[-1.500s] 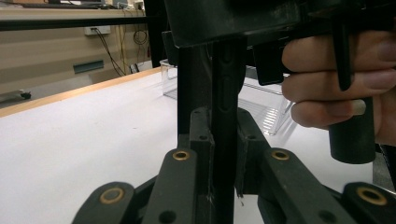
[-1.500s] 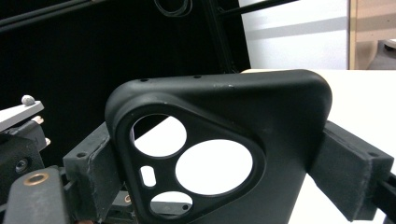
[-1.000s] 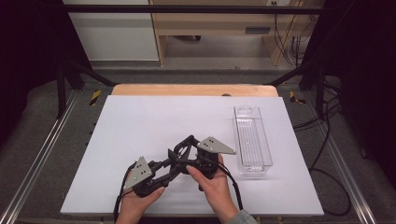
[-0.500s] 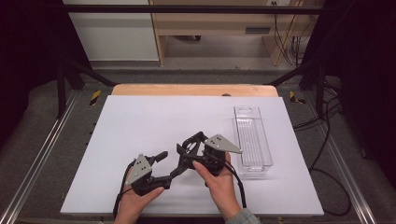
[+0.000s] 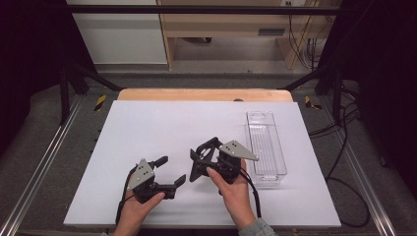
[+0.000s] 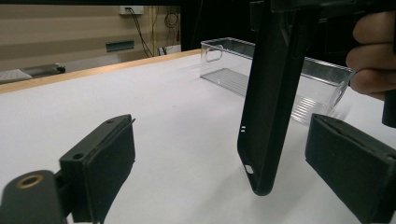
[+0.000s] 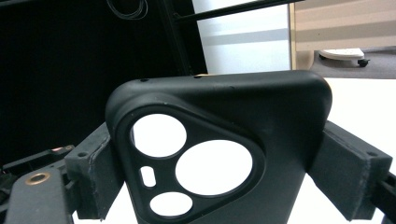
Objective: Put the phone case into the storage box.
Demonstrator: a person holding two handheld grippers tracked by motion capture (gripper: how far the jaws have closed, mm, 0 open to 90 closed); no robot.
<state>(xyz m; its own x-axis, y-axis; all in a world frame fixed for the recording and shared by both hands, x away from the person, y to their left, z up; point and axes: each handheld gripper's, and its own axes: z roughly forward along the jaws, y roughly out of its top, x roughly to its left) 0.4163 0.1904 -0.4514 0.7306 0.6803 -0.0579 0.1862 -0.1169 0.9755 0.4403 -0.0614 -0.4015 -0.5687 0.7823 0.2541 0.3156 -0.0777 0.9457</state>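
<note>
A black phone case [image 5: 198, 163] with a triangular camera cut-out [image 7: 187, 163] stands on edge just above the white table, held by my right gripper [image 5: 205, 156]. Its pads [image 7: 348, 172] press on the case's two sides, so it is shut on it. My left gripper [image 5: 171, 170] lies low on the table to the left of the case and apart from it. Its jaws have just been opening and now stand wide, with nothing between the pads [image 6: 105, 168]. In the left gripper view the case [image 6: 271, 102] hangs ahead of the open left gripper [image 6: 224, 140].
A clear plastic tray [image 5: 265, 142] lies lengthwise at the right of the white table top [image 5: 162, 123], close behind the right hand; it is also seen as the tray [image 6: 233, 70] beyond the case. A wooden strip borders the far edge.
The left gripper has let go of the phone case, opened wide and drawn back to the left. The right gripper has carried the case slightly to the right.
</note>
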